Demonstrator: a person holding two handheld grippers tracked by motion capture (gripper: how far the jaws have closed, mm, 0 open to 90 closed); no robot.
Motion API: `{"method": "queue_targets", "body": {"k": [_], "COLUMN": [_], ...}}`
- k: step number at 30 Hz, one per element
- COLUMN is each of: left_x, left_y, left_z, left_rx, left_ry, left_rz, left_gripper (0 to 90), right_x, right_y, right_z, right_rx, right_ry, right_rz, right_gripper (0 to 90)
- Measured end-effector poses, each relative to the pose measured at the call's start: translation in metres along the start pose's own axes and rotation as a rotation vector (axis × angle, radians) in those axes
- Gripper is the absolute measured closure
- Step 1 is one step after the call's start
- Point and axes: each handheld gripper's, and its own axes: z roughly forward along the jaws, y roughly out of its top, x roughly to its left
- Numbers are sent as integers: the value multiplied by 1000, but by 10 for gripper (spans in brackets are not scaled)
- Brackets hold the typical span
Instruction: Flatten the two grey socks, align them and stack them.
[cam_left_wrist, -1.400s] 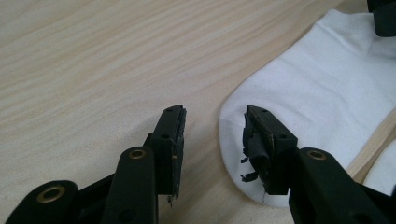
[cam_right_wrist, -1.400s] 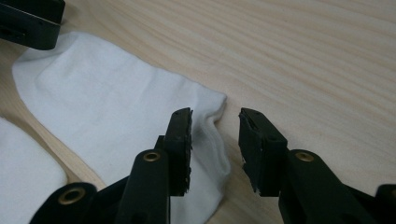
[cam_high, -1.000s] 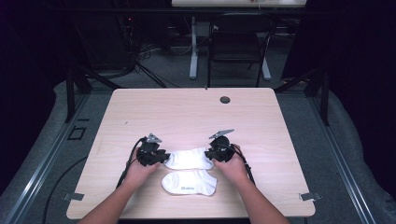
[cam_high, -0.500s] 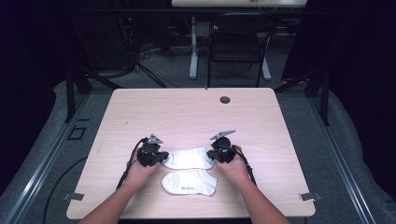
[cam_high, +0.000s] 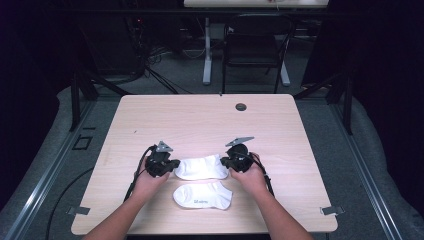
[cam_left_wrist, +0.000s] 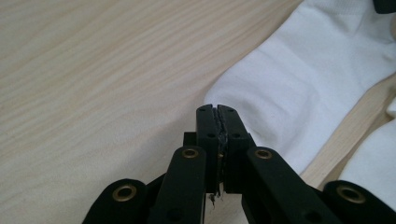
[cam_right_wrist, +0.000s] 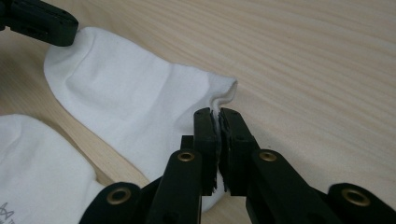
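The far sock (cam_high: 201, 167) lies flat on the worktop (cam_high: 200, 120), stretched sideways toward the near edge and about midway between the left and right edges, with one set of tongs at each end. Starting at the left: the left tongs (cam_high: 170, 165) sit at the sock's left end, the left hand (cam_high: 149, 180) wrapped around them from behind, cable trailing back toward the near edge. In the left gripper view those left tongs (cam_left_wrist: 217, 112) have their jaws pressed together, a sliver of fabric showing in the seam, and the white sock (cam_left_wrist: 299, 93) bunches up right at their tips, so they are clamped on its end. Moving across, the sock's middle rests on the wood, flat and lightly creased. Over on the right, the right tongs (cam_high: 226, 162) meet the sock's other end, the right hand (cam_high: 250, 176) behind them. The right gripper view shows the right tongs (cam_right_wrist: 217, 114) closed on a pinched fold of the cuff (cam_right_wrist: 223, 93), which stands up a little from the wood. Just nearer the near edge lies the second sock (cam_high: 202, 196), close to the first, with small grey print on it, untouched by either set of tongs.
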Motion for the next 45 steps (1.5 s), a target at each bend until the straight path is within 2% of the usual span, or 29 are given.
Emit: {"method": "queue_targets", "body": {"k": [4, 10, 18, 28, 32, 38, 45], "left_x": [-3, -7, -13, -26, -32, -38, -47], "left_y": [5, 8, 4, -5, -8, -16, -25], "left_z": [-8, -18, -33, -51, -53, -57, -57], "left_rx": [-26, -33, -35, -37, -27, -20, -9], "left_ry": [0, -15, -42, -77, -86, -107, -124], "left_rz": [7, 18, 30, 50, 67, 72, 77], "left_gripper": [889, 889, 889, 889, 889, 890, 889], "right_x": [3, 7, 16, 30, 36, 43, 50], "right_y": [3, 6, 1, -16, -25, -40, -52], "right_z": [-8, -21, -39, -60, -67, -75, -80], "right_rx": [-26, -46, -65, -77, -72, -75, -80], "right_ry": [8, 16, 40, 63, 70, 78, 91], "right_rz": [-6, -6, -18, -38, -47, -67, -67], "right_gripper": [861, 861, 861, 861, 861, 861, 861]}}
